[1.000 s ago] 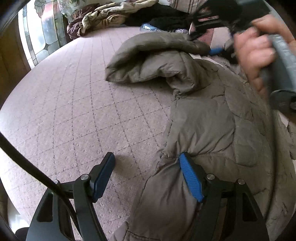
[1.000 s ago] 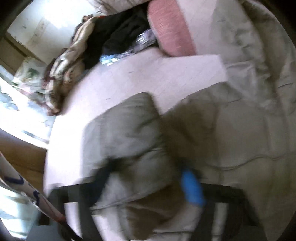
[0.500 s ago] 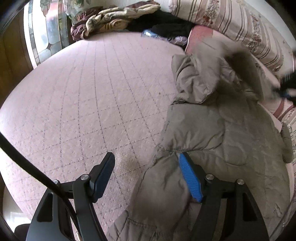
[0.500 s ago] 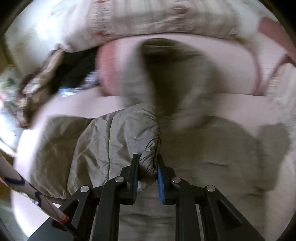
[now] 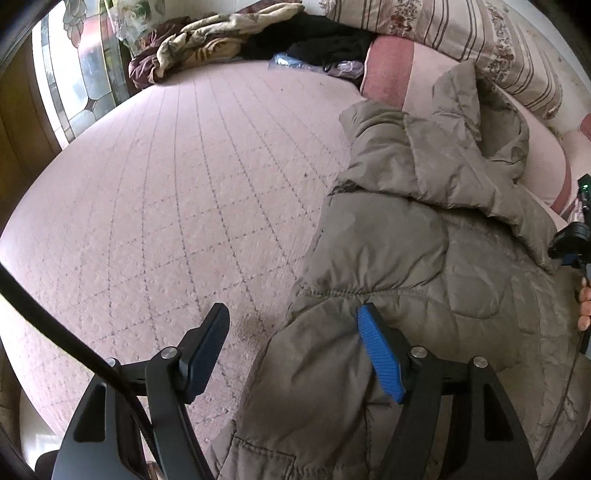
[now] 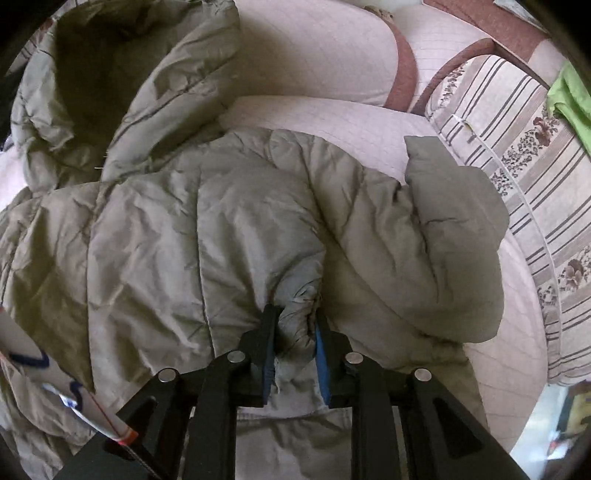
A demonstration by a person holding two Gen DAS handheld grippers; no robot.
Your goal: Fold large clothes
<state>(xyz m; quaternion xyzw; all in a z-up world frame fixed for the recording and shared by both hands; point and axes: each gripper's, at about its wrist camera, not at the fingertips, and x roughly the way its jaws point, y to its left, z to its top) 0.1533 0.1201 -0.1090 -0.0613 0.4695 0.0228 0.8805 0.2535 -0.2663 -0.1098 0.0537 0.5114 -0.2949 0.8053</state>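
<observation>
Soft daylight enters through the stained-glass window (image 5: 79,79) at upper left of the left wrist view. Both frames are sharp at centre, curved and dark-vignetted at the rims. The hood of the olive padded jacket (image 6: 92,62) holds deep shadow; the lower right corner is overexposed.

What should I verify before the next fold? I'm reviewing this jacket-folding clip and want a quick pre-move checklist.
1. Right gripper has fabric between its pads: ok, a bunch of the puffer jacket is pinched, though the jaws are opening.
2. Left gripper grips the jacket: not ok, jaws wide, only one pad touches fabric.
3. Hood lies flat: not ok, bunched against the pillow.
4. Sleeve tucked in: not ok, lying out to the side.
5. Bedspread beside the jacket free: ok.
</observation>
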